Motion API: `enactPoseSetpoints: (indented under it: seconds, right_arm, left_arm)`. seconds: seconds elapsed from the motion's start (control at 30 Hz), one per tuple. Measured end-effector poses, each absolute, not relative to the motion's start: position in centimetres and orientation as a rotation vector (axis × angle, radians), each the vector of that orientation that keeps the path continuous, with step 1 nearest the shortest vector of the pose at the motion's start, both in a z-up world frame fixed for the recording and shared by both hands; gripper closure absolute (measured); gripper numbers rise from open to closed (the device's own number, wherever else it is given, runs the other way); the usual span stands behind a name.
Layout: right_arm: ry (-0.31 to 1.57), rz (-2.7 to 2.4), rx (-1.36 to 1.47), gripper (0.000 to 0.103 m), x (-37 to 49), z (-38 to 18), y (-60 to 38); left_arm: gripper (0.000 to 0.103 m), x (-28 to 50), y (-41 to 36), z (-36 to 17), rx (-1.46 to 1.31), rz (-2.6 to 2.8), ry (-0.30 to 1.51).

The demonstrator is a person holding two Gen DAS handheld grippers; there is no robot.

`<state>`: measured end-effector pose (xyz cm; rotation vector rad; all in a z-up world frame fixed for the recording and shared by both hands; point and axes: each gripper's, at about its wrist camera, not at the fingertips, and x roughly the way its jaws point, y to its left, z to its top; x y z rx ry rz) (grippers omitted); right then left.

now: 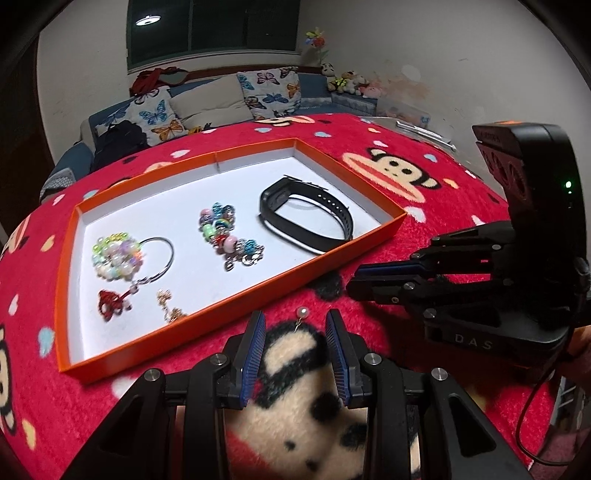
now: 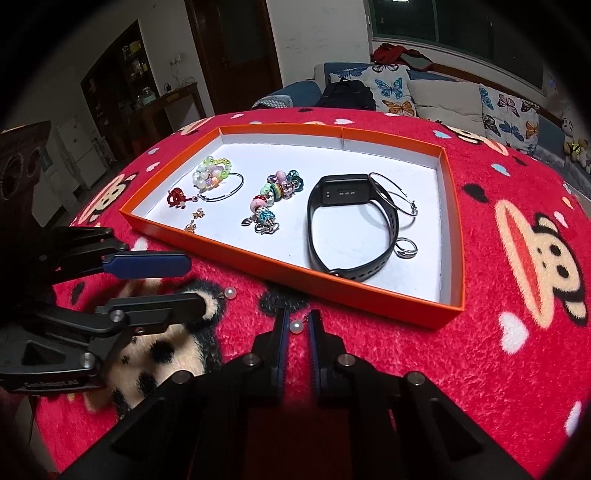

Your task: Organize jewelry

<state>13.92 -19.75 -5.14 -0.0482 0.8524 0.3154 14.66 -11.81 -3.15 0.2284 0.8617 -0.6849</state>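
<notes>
Below the orange tray [image 2: 448, 236], at six o'clock, the right gripper [image 2: 295, 326] has its jaws closed on a pearl earring [image 2: 296, 326], ready for lifting in; the left gripper [image 1: 295, 325] waits part-open around its own pearl earring [image 1: 303, 313].

A blue sofa [image 1: 207, 99] carrying butterfly-print cushions [image 1: 267, 88] is sitting against a white wall [image 1: 424, 44] beneath a dark window [image 1: 212, 27] that is reflecting a ceiling lamp [image 1: 144, 21]. Stuffed toys [image 1: 349, 81] are crowding one end, while a dark wooden door [image 2: 236, 48] and cabinet [image 2: 122, 70] are standing across the room.
</notes>
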Motion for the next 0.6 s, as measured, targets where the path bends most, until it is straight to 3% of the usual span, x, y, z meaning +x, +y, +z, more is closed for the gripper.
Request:
enactPoseSetpoints:
  seconds: [0.6]
  right_arm:
    - [0.863, 0.323, -0.029, 0.091, 14.0, -5.3, -20.5]
  left_arm:
    - [0.074, 15.8, -13.6, -4.7, 0.268, -0.691, 0.872]
